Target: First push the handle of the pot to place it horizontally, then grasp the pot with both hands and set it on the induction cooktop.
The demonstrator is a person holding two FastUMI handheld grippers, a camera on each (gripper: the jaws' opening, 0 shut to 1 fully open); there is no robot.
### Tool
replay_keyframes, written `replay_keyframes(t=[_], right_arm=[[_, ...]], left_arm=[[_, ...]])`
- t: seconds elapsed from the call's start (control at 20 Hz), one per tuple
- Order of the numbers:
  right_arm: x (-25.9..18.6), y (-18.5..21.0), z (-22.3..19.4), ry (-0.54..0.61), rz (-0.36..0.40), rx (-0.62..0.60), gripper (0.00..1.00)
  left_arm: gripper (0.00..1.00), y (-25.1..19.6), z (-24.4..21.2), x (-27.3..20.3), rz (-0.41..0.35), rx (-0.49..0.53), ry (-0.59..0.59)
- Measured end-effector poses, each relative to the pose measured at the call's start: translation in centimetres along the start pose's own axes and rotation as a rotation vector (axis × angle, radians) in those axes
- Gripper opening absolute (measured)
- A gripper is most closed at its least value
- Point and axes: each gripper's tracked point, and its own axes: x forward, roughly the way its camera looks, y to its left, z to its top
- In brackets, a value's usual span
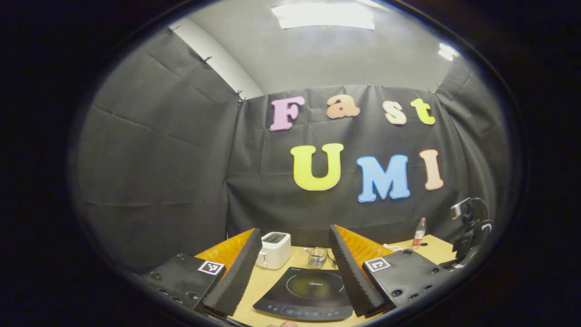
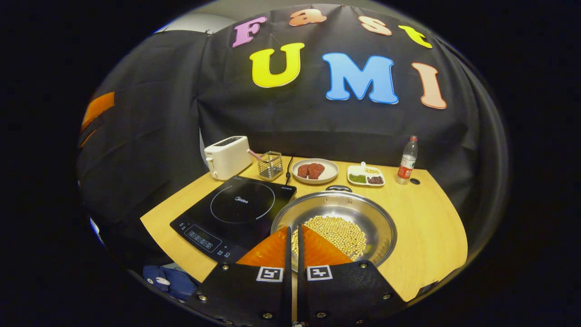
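My left gripper hangs jaws wide over the black induction cooktop. Right gripper jaws nearly closed, empty, at the round steel pot of beans.

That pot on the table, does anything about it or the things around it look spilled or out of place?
Nothing stands out. The pot sits upright on the table beside the induction cooktop, with the beans all inside it. The toaster, plate and bottle stand tidy behind.
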Motion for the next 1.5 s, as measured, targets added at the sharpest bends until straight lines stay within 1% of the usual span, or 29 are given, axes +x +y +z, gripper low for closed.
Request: replay_keyframes(t=[0.05,0.1,0.15,0.2,0.4,0.5,0.55,0.6,0.65,0.7,0.75,0.9,1.0,1.25,1.35,1.5], right_arm=[[0.4,0.3,-0.8,0.031,0.013,0.005,0.05],[0.8,0.5,-1.6,0.058,0.024,0.012,0.05],[1.2,0.8,-2.5,0.087,0.036,0.018,0.05],[1.5,0.9,-3.1,0.116,0.044,0.021,0.05],[2.6,1.4,-5.9,0.211,0.07,0.033,0.05],[3.0,1.5,-7.5,0.264,0.081,0.051,0.05],[3.2,1.6,-8.4,0.292,0.087,0.062,0.05],[3.4,1.6,-9.0,0.312,0.091,0.077,0.05],[3.4,1.5,-9.4,0.326,0.093,0.093,0.05],[3.5,1.4,-9.8,0.338,0.092,0.106,0.05],[3.4,1.7,-10.1,0.348,0.106,0.125,0.05],[3.3,1.2,-11.0,0.384,0.1,0.132,0.04],[3.4,1.3,-11.2,0.39,0.103,0.136,0.02],[3.0,0.7,-11.5,0.399,0.101,0.125,0.02],[2.7,0.3,-11.8,0.406,0.098,0.126,0.02],[2.4,-0.5,-12.1,0.412,0.089,0.126,0.02]], left_arm=[[1.0,0.2,-0.1,-0.1,0.004,0.002,0.002],[0.96,0.3,-0.1,-0.3,0.008,0.004,0.004],[0.96,0.4,-0.3,-0.4,0.013,0.006,0.006],[1.0,0.6,-0.4,-0.5,0.017,0.006,0.01],[1.0,1.3,-1.2,-1.0,0.037,0.01,0.031],[0.96,1.5,-1.6,-1.1,0.042,0.009,0.042],[1.0,1.5,-2.0,-1.1,0.042,0.011,0.047],[0.96,1.5,-2.1,-1.1,0.043,0.015,0.048],[1.0,1.6,-2.2,-1.1,0.044,0.02,0.048],[0.96,1.6,-2.4,-1.1,0.045,0.024,0.048],[1.0,1.5,-2.4,-0.9,0.046,0.025,0.049],[1.0,1.2,-2.4,-1.1,0.045,0.021,0.049],[1.0,0.9,-2.4,-1.1,0.04,0.024,0.047],[1.0,-0.3,-2.3,-1.0,0.027,0.023,0.044],[0.91,-0.7,-2.3,-1.1,0.024,0.021,0.041],[1.0,-1.4,-2.2,-1.0,0.016,0.02,0.04]])
